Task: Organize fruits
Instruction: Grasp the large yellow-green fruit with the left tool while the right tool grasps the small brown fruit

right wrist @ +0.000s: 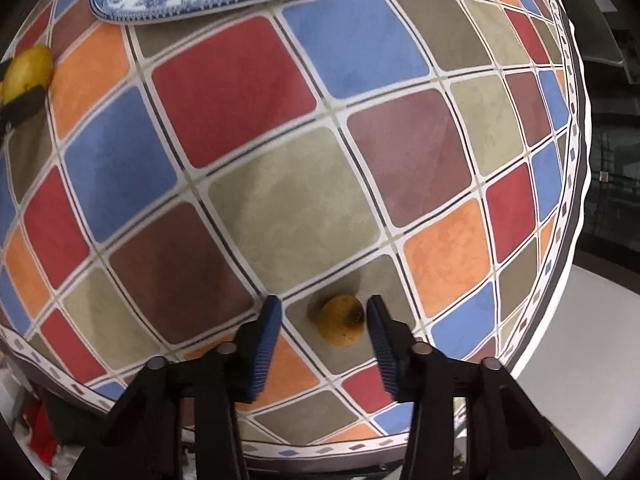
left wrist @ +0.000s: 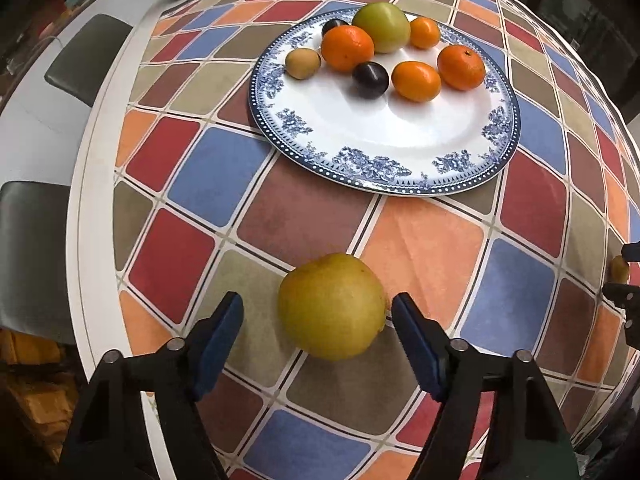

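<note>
Round table under a glossy checked cloth (left wrist: 424, 240) of red, blue, orange, olive and brown squares. Toward its far side sits a large white plate (left wrist: 372, 168) with a blue floral rim, holding smooth oranges, a green apple, dark plums and a small tan fruit. Step looks like a two-handed pickup of the last loose fruits. Left gripper (left wrist: 318, 316) spread around a big round yellow-green apple (left wrist: 332, 306) lying on the cloth, blue pads beside it, right pad almost at the skin, no squeeze visible. Right gripper (right wrist: 324, 314) spread around a small, dull brown-yellow fruit (right wrist: 342, 320) near the table edge, left pad clear of it, right pad just beside it. Next likely needs both to close gently, lift, then carry to the plate's bare front.
</note>
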`<state>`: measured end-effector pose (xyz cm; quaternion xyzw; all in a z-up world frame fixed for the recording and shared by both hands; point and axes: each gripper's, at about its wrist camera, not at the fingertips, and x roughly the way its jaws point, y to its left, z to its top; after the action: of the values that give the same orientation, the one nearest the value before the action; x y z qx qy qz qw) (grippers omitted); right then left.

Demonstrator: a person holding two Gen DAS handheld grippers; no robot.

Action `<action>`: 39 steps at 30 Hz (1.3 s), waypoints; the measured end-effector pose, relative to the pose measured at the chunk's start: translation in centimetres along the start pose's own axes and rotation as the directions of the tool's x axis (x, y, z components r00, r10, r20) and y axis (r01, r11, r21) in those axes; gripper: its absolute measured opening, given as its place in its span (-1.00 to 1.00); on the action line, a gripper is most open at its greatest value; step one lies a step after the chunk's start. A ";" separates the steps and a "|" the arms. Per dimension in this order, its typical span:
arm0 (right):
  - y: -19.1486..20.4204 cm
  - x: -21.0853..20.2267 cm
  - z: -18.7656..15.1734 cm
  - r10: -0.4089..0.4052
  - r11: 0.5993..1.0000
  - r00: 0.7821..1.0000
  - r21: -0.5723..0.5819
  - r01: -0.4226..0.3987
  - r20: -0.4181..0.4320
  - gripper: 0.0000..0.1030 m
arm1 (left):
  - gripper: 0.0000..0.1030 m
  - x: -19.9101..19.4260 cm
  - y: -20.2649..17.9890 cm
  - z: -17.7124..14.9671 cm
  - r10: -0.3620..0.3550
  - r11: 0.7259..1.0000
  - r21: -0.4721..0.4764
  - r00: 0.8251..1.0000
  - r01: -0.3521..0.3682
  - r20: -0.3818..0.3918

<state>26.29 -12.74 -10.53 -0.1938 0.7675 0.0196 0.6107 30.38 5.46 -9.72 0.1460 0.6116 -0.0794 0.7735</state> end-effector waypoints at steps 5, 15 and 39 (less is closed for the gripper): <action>0.0 0.6 0.2 -0.019 1.000 1.000 -0.009 0.018 -0.015 -0.22 | 0.32 0.6 -0.3 0.1 -0.023 1.000 0.000 1.000 0.023 -0.009; 0.1 1.5 -0.3 -0.028 0.999 1.000 -0.022 0.027 -0.014 -0.43 | -0.04 0.4 -0.4 0.0 -0.062 0.998 -0.017 0.998 0.062 -0.007; -0.2 -4.8 -3.2 0.061 0.998 0.913 -0.049 -0.045 0.404 -0.48 | -0.04 -4.5 -2.8 -2.9 -0.220 0.967 -0.098 0.966 0.234 0.133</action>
<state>24.20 -12.47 -5.13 -0.1763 0.6288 0.0906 0.7519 25.76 3.50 -6.28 0.0259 0.5800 -0.1413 0.8019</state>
